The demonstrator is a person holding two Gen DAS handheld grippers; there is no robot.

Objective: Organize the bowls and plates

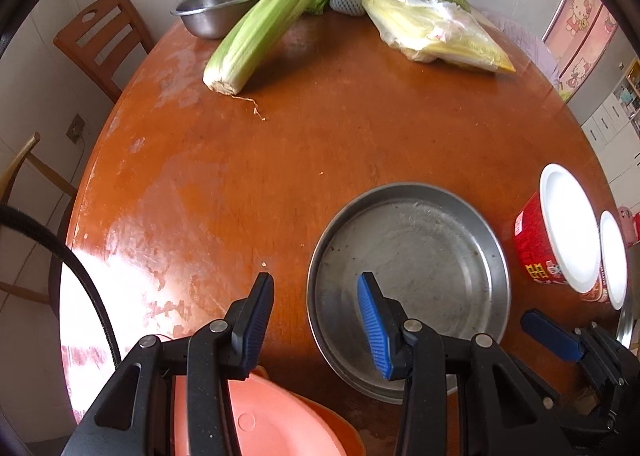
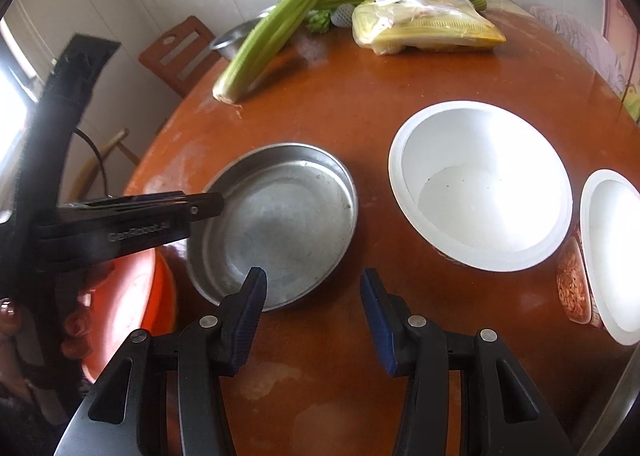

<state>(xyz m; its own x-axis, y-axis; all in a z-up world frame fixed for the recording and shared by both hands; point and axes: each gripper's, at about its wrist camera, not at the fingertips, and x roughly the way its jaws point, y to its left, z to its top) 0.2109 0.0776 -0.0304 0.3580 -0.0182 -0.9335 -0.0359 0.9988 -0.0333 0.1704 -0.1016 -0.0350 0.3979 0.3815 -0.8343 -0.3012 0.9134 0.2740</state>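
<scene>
Here, on a round wooden table (image 1: 320, 144), a steel plate (image 1: 408, 288) lies near the front edge, with two white-lined bowls (image 2: 480, 184) just to its right. An orange plate (image 1: 264, 416) sits at the near left edge. The left gripper (image 1: 316, 320) hangs with its jaws apart and empty, straddling the steel plate's left rim. The right gripper (image 2: 312, 316) hangs likewise parted and empty, over the plate's near right rim. Celery (image 1: 272, 12), a steel basin (image 1: 216, 10) and bagged greens (image 1: 432, 32) lie far.
</scene>
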